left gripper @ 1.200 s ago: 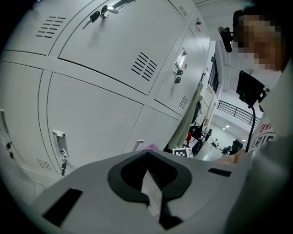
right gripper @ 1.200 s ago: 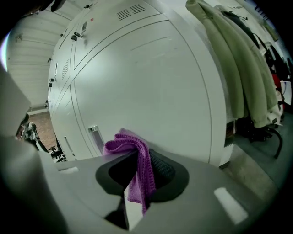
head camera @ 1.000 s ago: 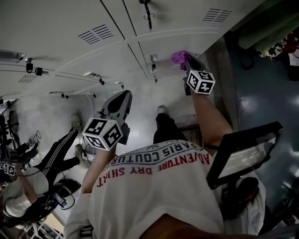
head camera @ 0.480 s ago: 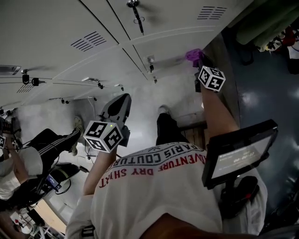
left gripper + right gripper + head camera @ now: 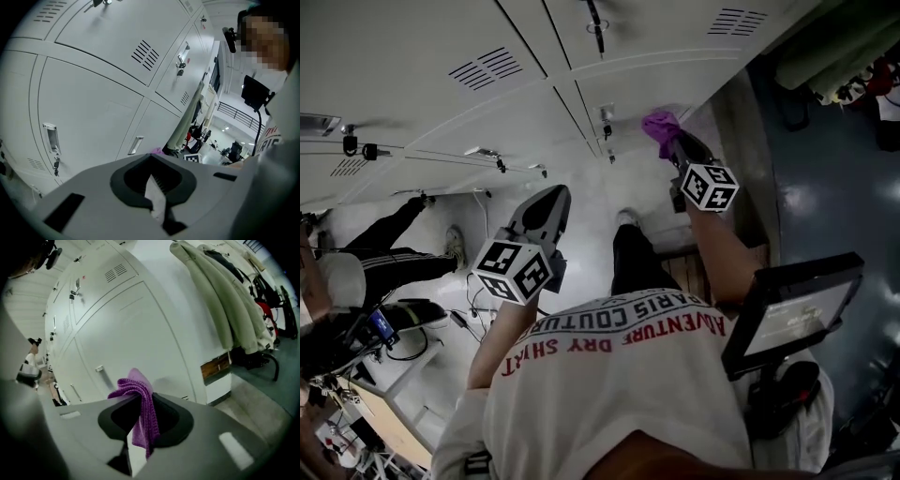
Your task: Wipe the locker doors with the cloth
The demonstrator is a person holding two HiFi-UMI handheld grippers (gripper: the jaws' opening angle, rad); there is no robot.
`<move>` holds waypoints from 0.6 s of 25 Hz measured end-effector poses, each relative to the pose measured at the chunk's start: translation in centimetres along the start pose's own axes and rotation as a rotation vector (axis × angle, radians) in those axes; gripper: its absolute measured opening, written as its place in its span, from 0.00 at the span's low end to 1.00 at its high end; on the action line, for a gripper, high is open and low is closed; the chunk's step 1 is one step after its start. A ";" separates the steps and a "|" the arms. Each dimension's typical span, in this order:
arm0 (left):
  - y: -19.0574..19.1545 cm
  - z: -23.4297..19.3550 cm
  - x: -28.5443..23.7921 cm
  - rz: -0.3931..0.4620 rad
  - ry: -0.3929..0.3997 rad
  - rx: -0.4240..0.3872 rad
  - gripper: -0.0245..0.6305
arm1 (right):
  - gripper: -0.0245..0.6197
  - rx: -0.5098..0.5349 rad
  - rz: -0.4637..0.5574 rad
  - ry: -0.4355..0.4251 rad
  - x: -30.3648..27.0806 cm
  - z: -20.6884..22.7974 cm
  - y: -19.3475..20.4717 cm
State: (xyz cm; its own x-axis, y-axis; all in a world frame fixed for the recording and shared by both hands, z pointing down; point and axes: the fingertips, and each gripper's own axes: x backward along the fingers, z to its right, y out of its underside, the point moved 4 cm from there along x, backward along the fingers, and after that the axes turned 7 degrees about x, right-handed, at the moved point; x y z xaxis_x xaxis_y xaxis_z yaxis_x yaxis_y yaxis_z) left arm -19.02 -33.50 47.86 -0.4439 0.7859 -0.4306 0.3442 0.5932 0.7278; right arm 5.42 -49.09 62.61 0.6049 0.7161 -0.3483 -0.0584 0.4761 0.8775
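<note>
Right gripper view: the right gripper (image 5: 134,397) clenches a crumpled purple knitted cloth (image 5: 137,386) that pokes beyond its fingertips, close to the pale grey metal locker door (image 5: 136,324). The left gripper (image 5: 153,183) has its fingers pressed together, empty.

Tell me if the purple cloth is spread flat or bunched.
Bunched: the purple cloth hangs in folds, pinched in the right gripper.
</note>
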 end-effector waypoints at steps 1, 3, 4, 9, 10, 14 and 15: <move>0.1 -0.1 0.0 0.002 0.000 0.001 0.04 | 0.14 -0.004 -0.001 -0.042 -0.2 -1.5 0.5; 0.4 -0.6 0.1 0.006 -0.001 -0.002 0.04 | 0.14 -0.002 -0.007 -0.125 -0.8 -4.7 1.6; 0.7 -0.8 0.1 0.006 -0.002 -0.005 0.04 | 0.14 0.003 -0.011 -0.163 -1.1 -6.2 2.2; 2.4 -3.0 -0.6 0.031 -0.011 -0.017 0.04 | 0.14 0.010 -0.016 -0.257 -3.9 -10.3 5.9; 2.6 -3.4 -0.8 0.039 -0.011 -0.021 0.04 | 0.14 0.010 -0.014 -0.260 -4.8 -10.6 6.5; 4.6 -4.5 -1.7 0.045 0.007 -0.043 0.04 | 0.14 0.011 -0.025 -0.262 -7.8 -11.1 9.2; 5.0 -4.7 -1.9 0.044 0.012 -0.048 0.04 | 0.14 0.008 -0.026 -0.254 -8.5 -11.0 9.7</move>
State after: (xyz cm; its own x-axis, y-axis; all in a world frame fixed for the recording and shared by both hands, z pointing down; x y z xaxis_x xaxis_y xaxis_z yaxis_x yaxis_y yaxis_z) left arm -20.33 -32.87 54.87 -0.4391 0.8087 -0.3914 0.3235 0.5487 0.7709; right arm -9.01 -44.93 70.46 0.7865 0.5518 -0.2774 -0.0349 0.4881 0.8721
